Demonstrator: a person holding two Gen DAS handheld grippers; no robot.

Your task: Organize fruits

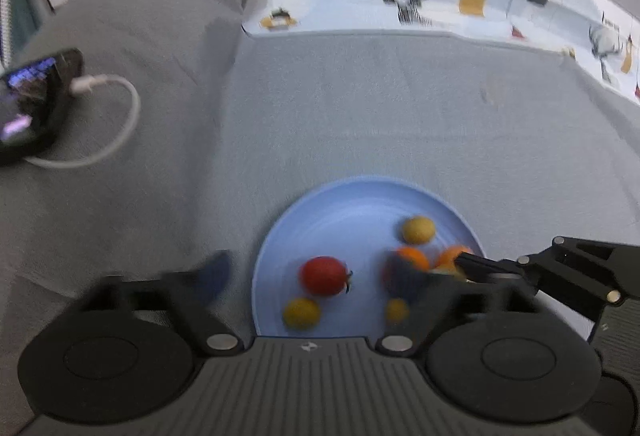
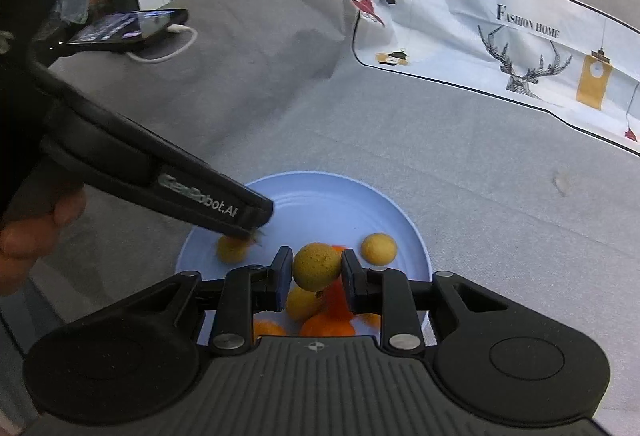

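Right gripper (image 2: pixel 316 270): jaws clamped on yellow fruit (image 2: pixel 317 265), held above blue plate (image 2: pixel 416 236) for placement | Left gripper (image 1: pixel 308 276): jaws spread wide over plate, empty | Remaining fruits: red fruit (image 1: pixel 324 275), oranges (image 1: pixel 412 258) on plate, grouped.

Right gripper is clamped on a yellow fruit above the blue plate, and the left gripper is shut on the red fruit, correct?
Not quite. The left gripper is open: in the left wrist view its fingers stand apart on either side of the red fruit, which lies on the blue plate. The rest holds: the right wrist view shows the right gripper clamped on a yellow fruit above the plate.
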